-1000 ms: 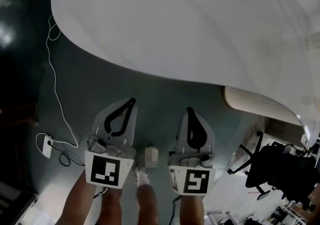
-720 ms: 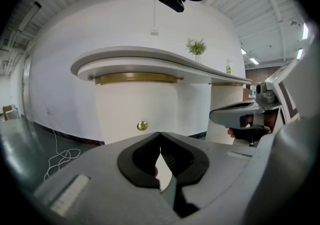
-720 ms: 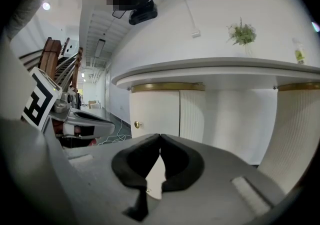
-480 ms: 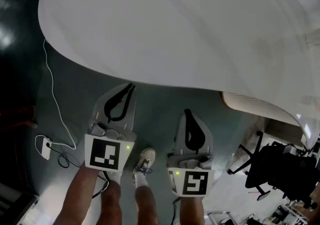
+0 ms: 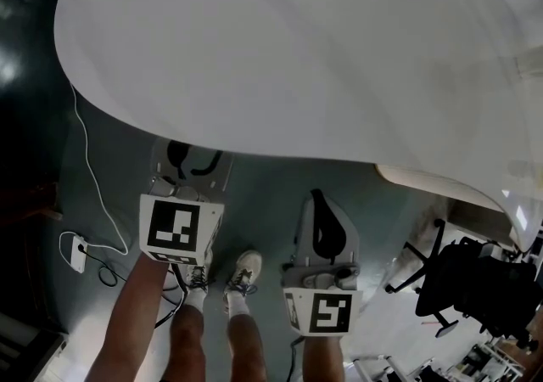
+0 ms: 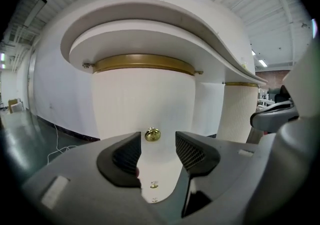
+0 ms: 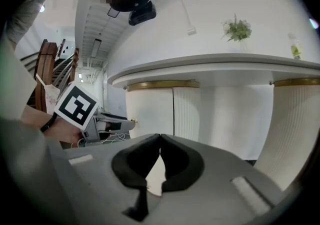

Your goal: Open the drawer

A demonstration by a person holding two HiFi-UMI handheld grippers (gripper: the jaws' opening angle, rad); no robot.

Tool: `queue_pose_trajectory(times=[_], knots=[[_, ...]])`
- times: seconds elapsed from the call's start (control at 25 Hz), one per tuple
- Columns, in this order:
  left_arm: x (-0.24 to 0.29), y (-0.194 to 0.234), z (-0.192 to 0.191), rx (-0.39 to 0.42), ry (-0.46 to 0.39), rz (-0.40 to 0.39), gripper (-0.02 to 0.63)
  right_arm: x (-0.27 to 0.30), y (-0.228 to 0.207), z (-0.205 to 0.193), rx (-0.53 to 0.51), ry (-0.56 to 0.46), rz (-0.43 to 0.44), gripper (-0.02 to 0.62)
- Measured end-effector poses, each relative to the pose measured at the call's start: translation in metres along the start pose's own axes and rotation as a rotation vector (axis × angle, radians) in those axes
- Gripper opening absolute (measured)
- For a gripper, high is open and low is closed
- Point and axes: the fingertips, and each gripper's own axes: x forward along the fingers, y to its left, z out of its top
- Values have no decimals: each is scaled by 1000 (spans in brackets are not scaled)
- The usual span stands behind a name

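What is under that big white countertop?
A rounded white cabinet with a brass band on top and a brass knob, plus a ribbed column beside it. Its front is shut, so the inside is hidden.

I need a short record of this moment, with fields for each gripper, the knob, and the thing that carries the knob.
left gripper: open; its jaws have just been opening; nothing gripped
brass knob: seen in the gap between the left jaws, ahead of the pads, untouched
knob carrier: curved white cabinet front, below a brass band
right gripper: shut, empty
overhead: white counter top
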Motion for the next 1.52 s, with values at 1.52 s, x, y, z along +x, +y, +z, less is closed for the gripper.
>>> queue_pose_trajectory(times=[1.52], knots=[[-19,-3,-15,68,31,20,112,-10,-9,0,22,-2,-54,3]])
